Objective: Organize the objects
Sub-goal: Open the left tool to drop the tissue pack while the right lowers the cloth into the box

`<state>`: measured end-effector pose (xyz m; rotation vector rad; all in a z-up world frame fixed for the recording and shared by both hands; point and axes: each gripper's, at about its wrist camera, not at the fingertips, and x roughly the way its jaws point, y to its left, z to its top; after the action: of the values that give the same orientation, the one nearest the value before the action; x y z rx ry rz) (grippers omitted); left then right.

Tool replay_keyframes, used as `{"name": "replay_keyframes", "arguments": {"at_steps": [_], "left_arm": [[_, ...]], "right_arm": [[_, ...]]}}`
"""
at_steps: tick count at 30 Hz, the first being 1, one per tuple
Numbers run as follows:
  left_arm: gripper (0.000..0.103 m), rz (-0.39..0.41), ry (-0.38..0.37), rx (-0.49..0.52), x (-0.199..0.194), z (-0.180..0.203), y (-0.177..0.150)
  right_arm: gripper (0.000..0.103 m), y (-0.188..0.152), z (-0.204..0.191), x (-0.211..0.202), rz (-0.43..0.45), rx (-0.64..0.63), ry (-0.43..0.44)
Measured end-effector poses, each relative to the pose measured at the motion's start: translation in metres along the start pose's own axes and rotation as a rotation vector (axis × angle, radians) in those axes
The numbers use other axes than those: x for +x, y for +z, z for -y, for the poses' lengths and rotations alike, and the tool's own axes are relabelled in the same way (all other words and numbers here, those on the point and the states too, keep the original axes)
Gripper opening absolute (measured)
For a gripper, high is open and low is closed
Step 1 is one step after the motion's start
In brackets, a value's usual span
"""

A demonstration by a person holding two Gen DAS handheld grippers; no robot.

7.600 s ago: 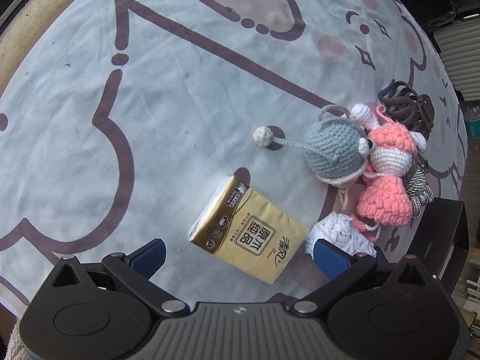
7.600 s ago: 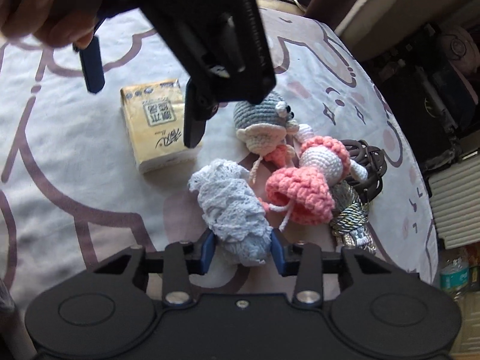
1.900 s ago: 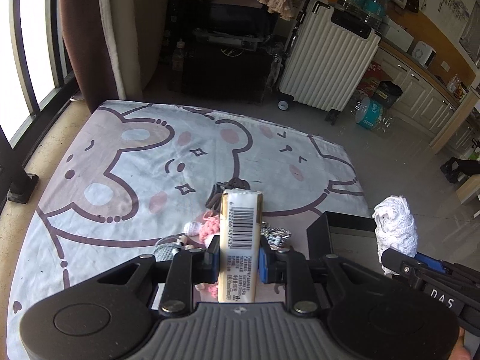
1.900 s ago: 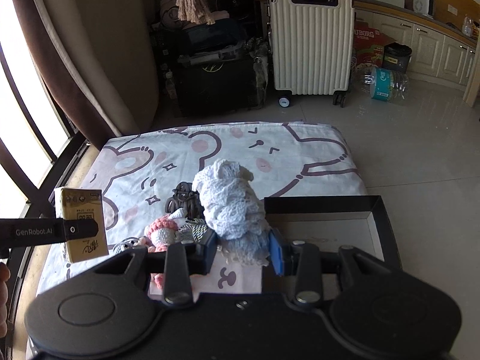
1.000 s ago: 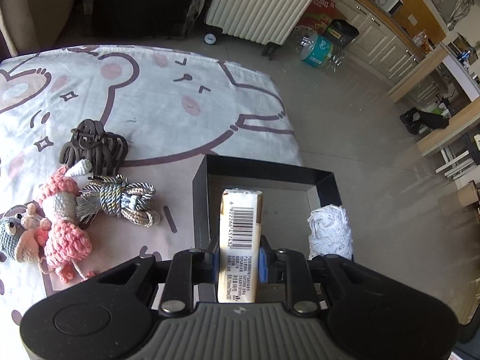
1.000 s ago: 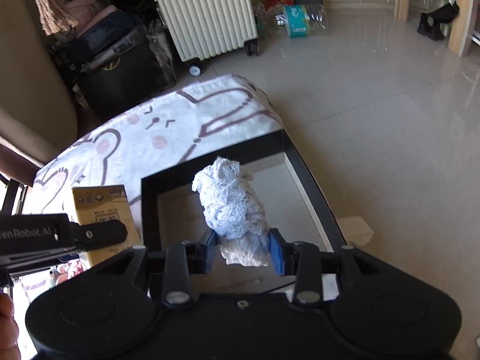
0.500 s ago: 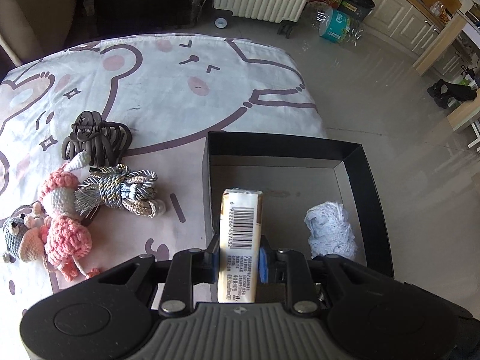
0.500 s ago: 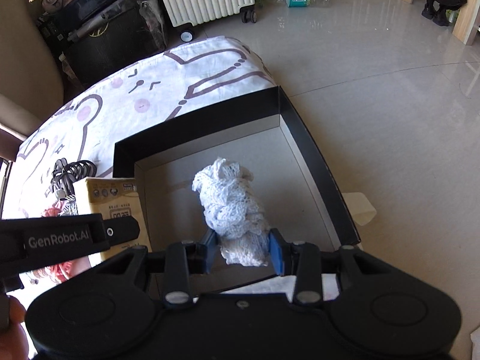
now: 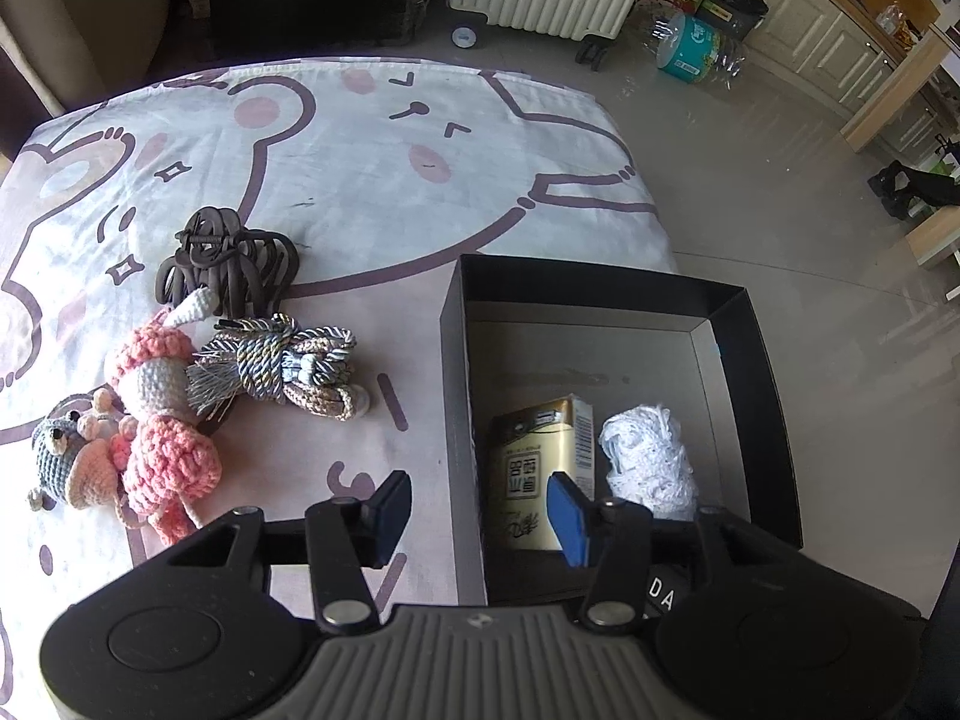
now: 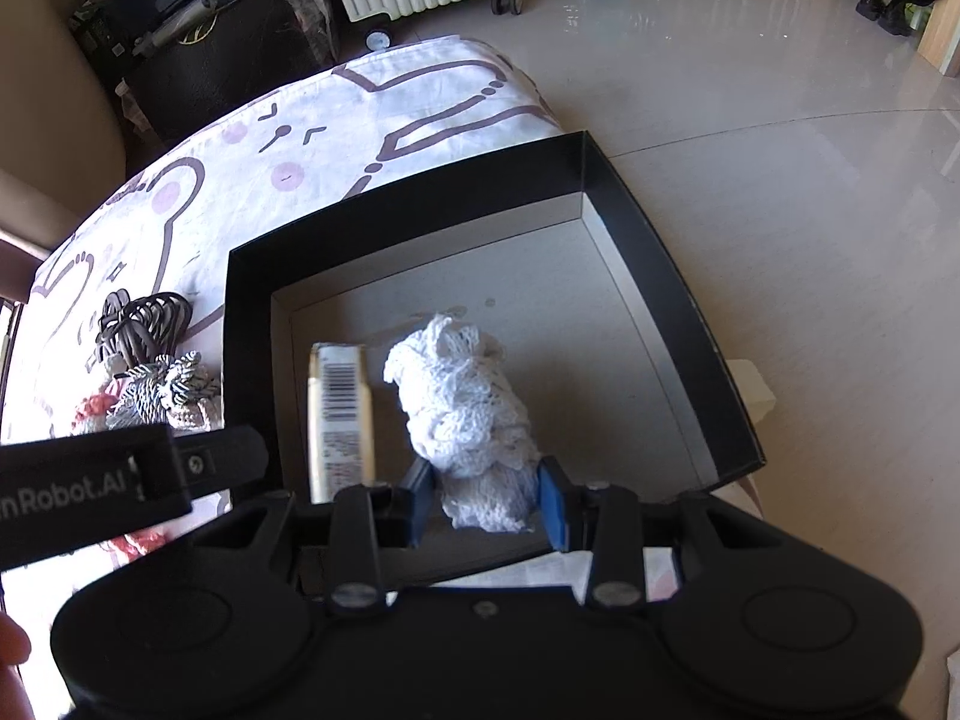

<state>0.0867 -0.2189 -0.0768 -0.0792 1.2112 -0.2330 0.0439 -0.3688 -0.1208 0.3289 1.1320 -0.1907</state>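
Left wrist view: the left gripper (image 9: 479, 515) hovers with its fingers (image 9: 391, 504) spread wide and nothing between the pads, straddling the near left wall of the black box (image 9: 738, 324). Just ahead of the right fingertip, inside the box, the gold tissue pack (image 9: 531, 468) lies tilted against the box floor, printed face up; immediately to its right sits the white crocheted bundle (image 9: 648, 459), close beside or touching it. Ahead and to the left of the left fingertip, on the bear-print cloth (image 9: 372, 138), lie the pink crocheted doll (image 9: 159, 414), the grey crocheted mouse (image 9: 57, 450) touching it on its left, the blue-and-beige cord bundle (image 9: 288, 366) resting against the doll's head, and, farther ahead, the dark brown hair claw (image 9: 225, 264). Right wrist view: the right gripper (image 10: 487, 501) is above the near part of the box (image 10: 660, 276), its blue pads (image 10: 553, 510) standing on either side of the lower end of the white bundle (image 10: 462, 402); the pads appear slightly parted from the yarn, so a firm clamp cannot be confirmed. To the left of the left fingertip the tissue pack (image 10: 339, 408), blurred, shows its barcode edge. The left gripper's black finger (image 10: 120, 480) crosses the view at far left, over the cord bundle (image 10: 168, 387) and hair claw (image 10: 141, 324).
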Motion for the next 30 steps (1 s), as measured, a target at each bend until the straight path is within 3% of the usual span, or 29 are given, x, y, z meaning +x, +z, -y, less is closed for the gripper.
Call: {"name": "replay_keyframes", "arguments": {"at_steps": [8, 17, 21, 25, 28, 30], "left_arm": [[0.051, 0.009, -0.004, -0.012, -0.005, -0.010, 0.004], [0.051, 0.025, -0.004, -0.053, -0.011, -0.027, 0.012], [0.051, 0.022, 0.006, -0.048, -0.011, -0.032, 0.012], [0.051, 0.017, 0.011, -0.038, -0.011, -0.034, 0.011], [0.051, 0.017, 0.010, -0.035, -0.011, -0.034, 0.011], [0.051, 0.017, 0.008, -0.036, -0.011, -0.035, 0.011]], "right_arm": [[0.038, 0.001, -0.006, 0.006, -0.013, -0.017, -0.005], [0.038, -0.002, -0.025, 0.006, -0.049, -0.079, 0.104], [0.038, -0.004, -0.035, 0.012, -0.063, -0.119, 0.068], [0.043, -0.005, -0.032, 0.015, -0.059, -0.082, 0.076], [0.056, -0.004, -0.031, 0.013, -0.057, -0.069, 0.047], [0.058, -0.002, -0.027, 0.008, -0.045, -0.042, 0.062]]}}
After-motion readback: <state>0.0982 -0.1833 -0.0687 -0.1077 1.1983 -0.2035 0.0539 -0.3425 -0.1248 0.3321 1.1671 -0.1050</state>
